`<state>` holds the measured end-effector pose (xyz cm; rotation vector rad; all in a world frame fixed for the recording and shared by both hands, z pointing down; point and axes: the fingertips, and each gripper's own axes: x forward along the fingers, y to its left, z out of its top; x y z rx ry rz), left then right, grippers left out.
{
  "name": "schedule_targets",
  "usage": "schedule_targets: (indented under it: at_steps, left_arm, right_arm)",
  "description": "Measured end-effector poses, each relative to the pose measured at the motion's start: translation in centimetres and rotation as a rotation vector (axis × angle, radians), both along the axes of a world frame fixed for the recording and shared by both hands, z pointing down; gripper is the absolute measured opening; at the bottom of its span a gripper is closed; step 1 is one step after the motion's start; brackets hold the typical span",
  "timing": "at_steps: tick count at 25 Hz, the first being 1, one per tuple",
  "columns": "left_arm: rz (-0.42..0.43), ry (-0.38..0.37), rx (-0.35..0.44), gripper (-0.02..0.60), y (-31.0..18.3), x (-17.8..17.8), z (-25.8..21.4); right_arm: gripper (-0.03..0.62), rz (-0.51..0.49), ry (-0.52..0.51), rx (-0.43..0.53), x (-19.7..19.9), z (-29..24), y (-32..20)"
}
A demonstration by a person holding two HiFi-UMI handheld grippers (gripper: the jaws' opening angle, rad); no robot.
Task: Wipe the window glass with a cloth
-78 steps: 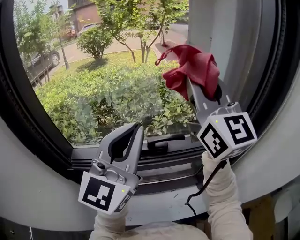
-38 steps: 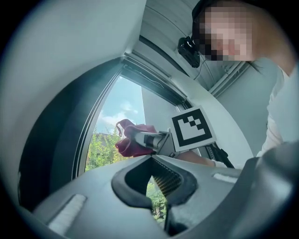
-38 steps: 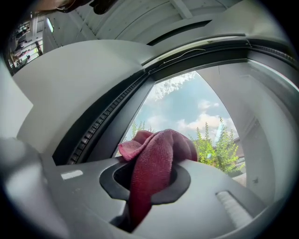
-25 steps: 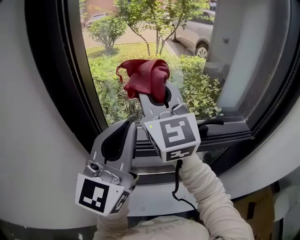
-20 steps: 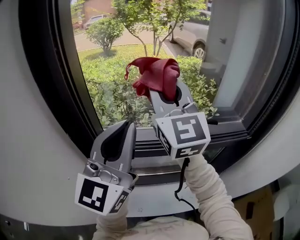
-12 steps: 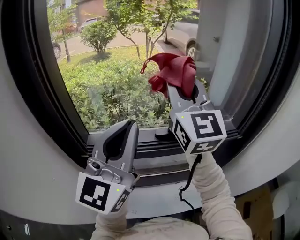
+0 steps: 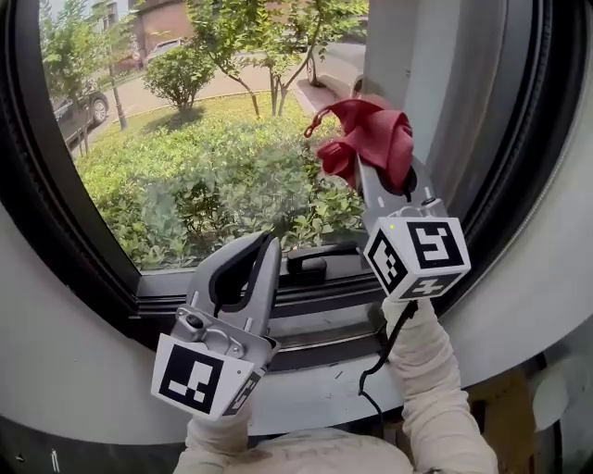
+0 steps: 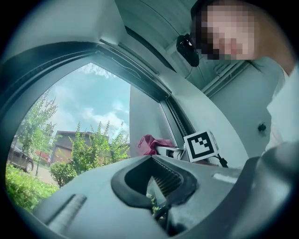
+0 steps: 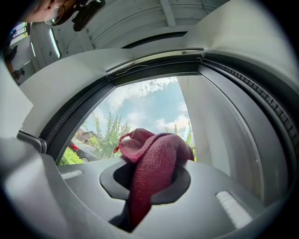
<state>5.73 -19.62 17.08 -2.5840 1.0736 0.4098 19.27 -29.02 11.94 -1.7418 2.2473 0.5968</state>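
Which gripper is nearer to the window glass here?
Right. The right gripper, shut on the red cloth, reaches up to the window glass near its right edge; the left gripper, shut, sits lower, in front of the lower frame.

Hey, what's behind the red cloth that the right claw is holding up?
Behind the red cloth is the window glass, with shrubs and trees outside. The patch of glass directly behind the cloth is covered.

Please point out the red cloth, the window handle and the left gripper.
red cloth (image 7: 375,139), head view, its bunched middle.
window handle (image 7: 322,254), head view, its black bar.
left gripper (image 7: 262,243), head view, between its closed jaw tips.
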Motion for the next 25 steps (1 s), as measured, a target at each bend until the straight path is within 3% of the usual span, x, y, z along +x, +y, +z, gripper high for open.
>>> schedule_targets:
  at_steps: [15,25]
  left_arm:
    - [-0.026,-0.001,-0.016,0.002,-1.0,-0.9,0.2]
    - [-0.068,0.019,-0.027,0.002,-0.9,-5.5,0.8]
  right_arm:
    - [0.067,0.017,-0.028,-0.003,-0.2,4.2,-0.3]
    - [0.066,0.000,0.029,-0.005,-6.9,3.4,-0.2]
